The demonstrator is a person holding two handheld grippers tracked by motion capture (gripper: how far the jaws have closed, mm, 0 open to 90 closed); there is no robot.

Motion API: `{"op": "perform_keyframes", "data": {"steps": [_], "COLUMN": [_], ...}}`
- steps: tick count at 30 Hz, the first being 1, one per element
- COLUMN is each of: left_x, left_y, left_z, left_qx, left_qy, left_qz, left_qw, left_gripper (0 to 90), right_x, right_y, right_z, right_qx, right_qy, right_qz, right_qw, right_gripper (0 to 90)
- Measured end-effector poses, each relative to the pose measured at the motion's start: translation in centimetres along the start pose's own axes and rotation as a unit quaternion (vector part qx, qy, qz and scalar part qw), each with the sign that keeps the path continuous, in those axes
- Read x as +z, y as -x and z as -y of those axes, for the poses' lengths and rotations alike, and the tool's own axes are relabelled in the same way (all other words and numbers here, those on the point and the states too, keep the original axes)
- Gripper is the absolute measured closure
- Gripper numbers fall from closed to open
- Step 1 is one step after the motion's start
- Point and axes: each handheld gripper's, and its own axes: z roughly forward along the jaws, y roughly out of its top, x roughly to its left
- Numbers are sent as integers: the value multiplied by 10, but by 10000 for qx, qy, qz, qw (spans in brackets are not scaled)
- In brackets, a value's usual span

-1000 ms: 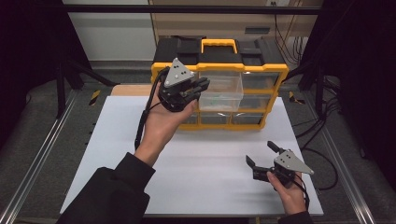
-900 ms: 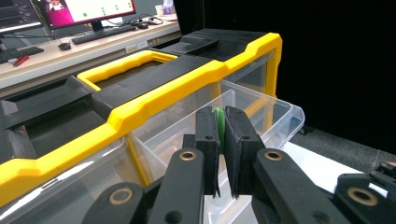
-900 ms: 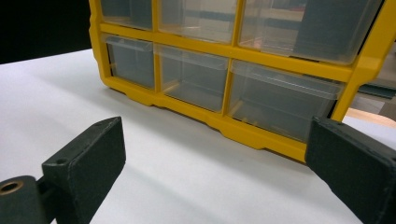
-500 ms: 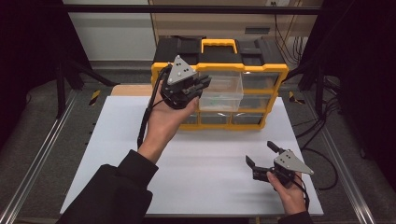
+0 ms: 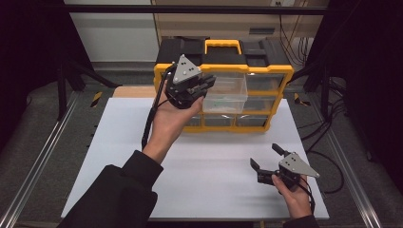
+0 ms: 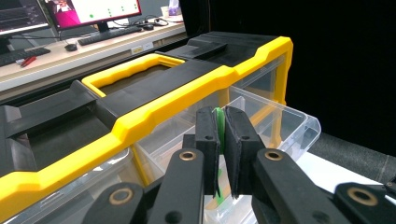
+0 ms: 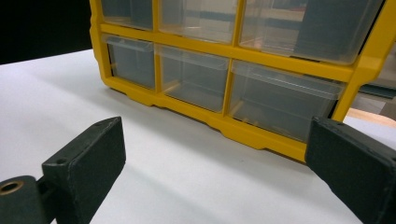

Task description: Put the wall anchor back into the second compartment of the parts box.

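White table (image 5: 142,142), yellow organizer (image 5: 266,71)

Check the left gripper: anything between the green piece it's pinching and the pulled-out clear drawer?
Nothing visible. The left gripper is shut on the thin green piece directly over the open clear drawer of the yellow organizer. The drawer mouth below looks unobstructed; the right gripper is open, well away over the table.

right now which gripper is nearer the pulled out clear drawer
Left. The left gripper is up at the open drawer of the yellow organizer, jaws shut on something thin and green. The right gripper sits low over the white table, open, well apart.
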Motion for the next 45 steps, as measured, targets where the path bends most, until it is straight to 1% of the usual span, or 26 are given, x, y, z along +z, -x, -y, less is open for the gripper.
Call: {"op": "perform_keyframes", "data": {"steps": [2, 4, 5, 7, 8, 9, 10, 12, 13, 14, 17, 18, 19, 20, 21, 25, 26, 28, 29, 31, 33, 34, 36, 39, 41, 45], "left_x": [1, 2, 3, 5, 5, 7, 7, 10, 11, 12, 16, 16, 16, 15, 14, 6, 4, 1, 0, -2, -4, -5, -6, -9, -10, -14], "left_y": [0, 0, 0, 0, 0, 0, 0, 1, 1, 1, 2, 2, 2, 3, 2, 3, 3, 4, 4, 4, 6, 7, 8, 9, 9, 11], "left_z": [0, 1, 1, 1, 2, 2, 3, 4, 4, 4, 6, 7, 7, 7, 7, 6, 5, 5, 5, 6, 8, 9, 11, 12, 13, 18], "left_qx": [-32, -1, -43, -56, -32, -68, -37, -65, -29, -72, -82, -72, -23, -33, -16, 45, 75, 72, 48, -9, 44, 46, 50, -66, -118, -113], "left_qy": [11, -24, 1, -8, -50, -27, -64, -72, -116, -81, -128, -86, -54, 27, 86, 341, 357, 421, 432, 388, 415, 425, 408, 357, 349, 352], "left_qz": [2, -4, -10, -5, 7, 15, 23, 34, 39, 42, 76, 28, -15, -51, -60, -101, -140, -133, -120, -48, -88, -59, -82, -161, -160, -143], "left_qw": [10000, 10000, 10000, 10000, 10000, 10000, 10000, 9999, 9999, 9999, 9999, 9999, 10000, 10000, 9999, 9994, 9992, 9990, 9990, 9992, 9991, 9991, 9991, 9992, 9992, 9992], "left_gripper": [836, 836, 837, 836, 836, 836, 837, 836, 836, 836, 830, 796, 731, 672, 633, 524, 496, 440, 410, 318, 276, 254, 203, 89, 64, 41], "right_x": [0, 0, 0, 0, 0, 0, 0, 0, 0, 0, 0, 0, 0, 0, 0, 0, 0, 0, 0, 0, 0, 0, 0, 0, 0, 1], "right_y": [0, 0, 0, 0, 0, 0, 0, 0, 0, 0, 0, 1, 1, 1, 1, 1, 1, 1, 0, 0, 0, 0, 0, 0, 0, -1], "right_z": [0, 0, 0, 0, 0, 0, 0, 0, 0, 0, 0, 0, 0, 0, 0, 0, 0, 0, 0, 0, 0, 0, 0, 0, 0, 0], "right_qx": [-9, -11, -9, -6, -5, 1, -6, -11, -7, -11, 1, -4, -14, -17, -14, -5, -5, -18, -22, -4, -4, -13, -18, -25, -23, -22], "right_qy": [2, 7, 4, 4, 3, -1, 0, 3, 1, 1, -5, 0, 3, 4, 1, -2, -4, -1, 2, 10, 36, 36, 36, 19, 18, -1], "right_qz": [-7, -8, -8, -8, -7, -8, -1, 0, -7, -4, 3, -7, -5, -7, -6, -12, -10, -8, -10, -3, -6, -8, -13, -3, -5, -16], "right_qw": [10000, 10000, 10000, 10000, 10000, 10000, 10000, 10000, 10000, 10000, 10000, 10000, 10000, 10000, 10000, 10000, 10000, 10000, 10000, 10000, 10000, 10000, 10000, 10000, 10000, 10000], "right_gripper": [55, 55, 55, 55, 55, 55, 55, 55, 55, 55, 54, 55, 55, 55, 55, 55, 55, 55, 55, 55, 55, 55, 55, 55, 55, 55]}}
